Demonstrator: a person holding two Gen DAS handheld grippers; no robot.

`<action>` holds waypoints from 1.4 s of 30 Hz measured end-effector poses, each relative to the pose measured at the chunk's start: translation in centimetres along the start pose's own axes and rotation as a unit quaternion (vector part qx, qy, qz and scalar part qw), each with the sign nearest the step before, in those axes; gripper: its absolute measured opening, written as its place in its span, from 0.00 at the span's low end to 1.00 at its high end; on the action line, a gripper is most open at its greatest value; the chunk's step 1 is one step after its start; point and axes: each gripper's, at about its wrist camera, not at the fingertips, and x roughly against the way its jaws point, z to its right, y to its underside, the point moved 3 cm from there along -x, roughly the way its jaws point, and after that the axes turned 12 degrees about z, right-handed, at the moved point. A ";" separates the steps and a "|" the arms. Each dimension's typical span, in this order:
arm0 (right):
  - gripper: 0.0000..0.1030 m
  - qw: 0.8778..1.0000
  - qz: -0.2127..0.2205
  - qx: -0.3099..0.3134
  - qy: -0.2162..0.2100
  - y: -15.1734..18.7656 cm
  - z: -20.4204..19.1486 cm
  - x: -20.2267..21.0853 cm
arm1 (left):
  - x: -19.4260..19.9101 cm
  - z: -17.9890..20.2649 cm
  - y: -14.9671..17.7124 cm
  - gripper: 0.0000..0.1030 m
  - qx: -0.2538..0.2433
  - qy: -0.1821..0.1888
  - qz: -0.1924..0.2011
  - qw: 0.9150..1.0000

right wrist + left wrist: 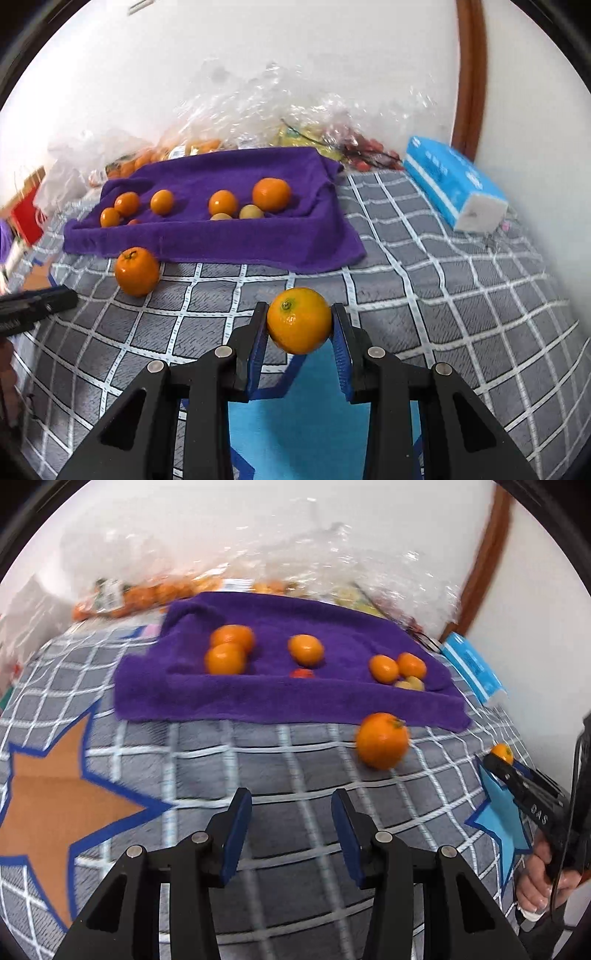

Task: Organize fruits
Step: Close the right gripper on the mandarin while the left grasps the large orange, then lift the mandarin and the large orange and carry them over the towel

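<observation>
Right tongs (299, 325) around an orange (299, 320), seemingly half-hidden from the left wrist.

low wrist views, both facing towel (280, 698) (shared)

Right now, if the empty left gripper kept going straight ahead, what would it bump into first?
Probably the front edge of the purple towel. The left gripper is open, and the loose orange sits a little right of its line, though depth is hard to judge.
</observation>
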 end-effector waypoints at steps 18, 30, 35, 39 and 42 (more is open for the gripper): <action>0.32 0.999 -0.003 -0.029 -0.024 0.2 0.7 -0.2 | -4.1 5.9 -0.9 0.41 -0.069 0.025 -0.022 0.997; 0.32 0.999 -0.016 -0.022 -0.023 0.3 0.6 -0.7 | -5.6 7.2 -1.6 0.40 -0.084 0.032 -0.007 0.996; 0.32 0.999 -0.019 -0.013 -0.024 0.3 0.2 -0.9 | -5.0 6.8 -1.8 0.39 -0.059 0.073 0.006 0.996; 0.32 1.000 -0.019 -0.012 -0.021 0.4 0.2 -0.9 | -4.4 6.1 -2.1 0.39 -0.034 0.082 0.024 0.996; 0.32 1.000 -0.019 -0.008 -0.018 0.4 0.1 -0.9 | -4.2 5.4 -2.2 0.39 -0.014 0.085 0.033 0.996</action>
